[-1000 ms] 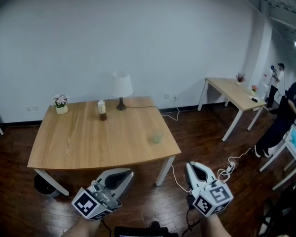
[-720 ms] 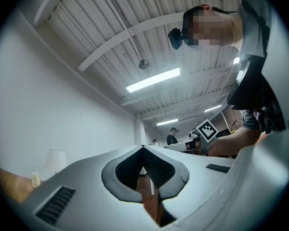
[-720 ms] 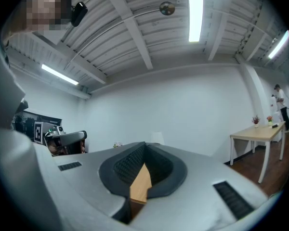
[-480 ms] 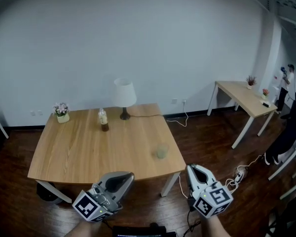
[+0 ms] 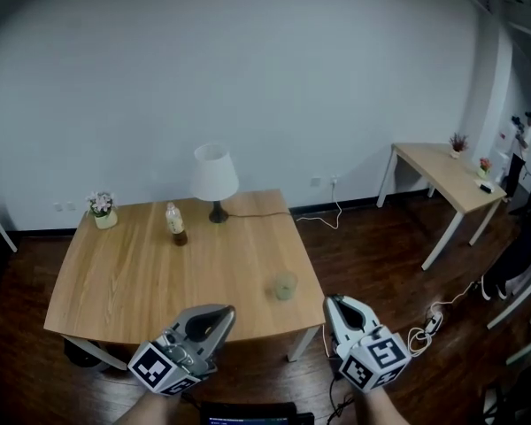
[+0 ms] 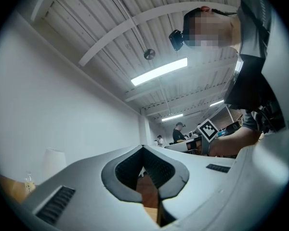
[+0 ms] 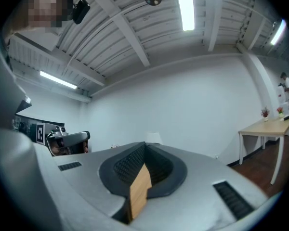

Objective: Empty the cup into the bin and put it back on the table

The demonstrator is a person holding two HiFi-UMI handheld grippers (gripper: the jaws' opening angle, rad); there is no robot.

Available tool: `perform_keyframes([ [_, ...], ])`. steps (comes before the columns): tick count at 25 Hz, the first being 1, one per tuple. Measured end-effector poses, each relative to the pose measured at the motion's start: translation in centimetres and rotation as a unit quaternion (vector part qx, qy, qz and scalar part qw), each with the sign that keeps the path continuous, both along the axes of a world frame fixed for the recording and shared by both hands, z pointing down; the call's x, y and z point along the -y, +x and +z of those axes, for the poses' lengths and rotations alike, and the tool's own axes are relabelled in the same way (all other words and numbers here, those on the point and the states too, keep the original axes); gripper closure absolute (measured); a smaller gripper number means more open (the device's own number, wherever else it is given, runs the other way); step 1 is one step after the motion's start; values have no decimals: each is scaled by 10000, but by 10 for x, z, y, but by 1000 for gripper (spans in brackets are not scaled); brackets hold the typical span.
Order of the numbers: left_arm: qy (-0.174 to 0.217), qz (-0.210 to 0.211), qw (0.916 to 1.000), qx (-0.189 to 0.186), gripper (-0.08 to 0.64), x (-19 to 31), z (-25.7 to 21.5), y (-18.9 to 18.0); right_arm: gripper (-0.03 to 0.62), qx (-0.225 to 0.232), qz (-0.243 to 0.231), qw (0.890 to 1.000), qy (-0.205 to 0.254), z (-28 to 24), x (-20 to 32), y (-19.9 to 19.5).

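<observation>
A small translucent greenish cup [image 5: 285, 286] stands upright near the front right corner of the wooden table [image 5: 124, 282]. My left gripper [image 5: 214, 312] is at the table's front edge, left of the cup and apart from it, its jaws shut with nothing in them. My right gripper [image 5: 336, 301] hovers just past the table's front right corner, to the right of the cup, also shut and empty. In the left gripper view my left gripper [image 6: 143, 147] points slightly upward, its jaw tips together. In the right gripper view my right gripper [image 7: 145, 143] faces the white wall. A dark round bin-like thing [image 5: 71, 352] sits under the table's front left corner.
On the table stand a white lamp [image 5: 214, 175], a small bottle [image 5: 174, 224] and a flower pot [image 5: 101, 209]. Cables and a power strip [image 5: 429, 321] lie on the dark wood floor at the right. A second table [image 5: 451, 177] and a person [image 5: 524, 144] are at the far right.
Both grippers have moved forward to the table's front edge. The table and cup now lie closer, and the view has swung a little to the right.
</observation>
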State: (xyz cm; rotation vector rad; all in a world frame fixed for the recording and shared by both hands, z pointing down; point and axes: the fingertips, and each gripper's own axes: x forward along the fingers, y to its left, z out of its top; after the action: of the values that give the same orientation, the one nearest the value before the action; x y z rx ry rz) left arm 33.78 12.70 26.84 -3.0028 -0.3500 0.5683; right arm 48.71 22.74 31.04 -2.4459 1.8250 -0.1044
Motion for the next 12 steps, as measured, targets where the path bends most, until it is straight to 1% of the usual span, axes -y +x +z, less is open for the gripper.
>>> perform_keyframes([
  [4, 19, -121, 9999, 78, 557, 12, 0, 28, 589, 73, -193, 9997, -95, 12, 14, 19],
  [7, -90, -292, 9995, 127, 557, 25, 4, 43, 589, 195, -245, 9995, -85, 18, 24, 37],
  [9, -121, -402, 9990, 125, 557, 33, 5, 51, 589, 182, -291, 9993, -133, 20, 31, 47],
  [12, -181, -360, 9988, 296, 557, 45, 10, 63, 589, 160, -313, 9992, -175, 24, 47, 60],
])
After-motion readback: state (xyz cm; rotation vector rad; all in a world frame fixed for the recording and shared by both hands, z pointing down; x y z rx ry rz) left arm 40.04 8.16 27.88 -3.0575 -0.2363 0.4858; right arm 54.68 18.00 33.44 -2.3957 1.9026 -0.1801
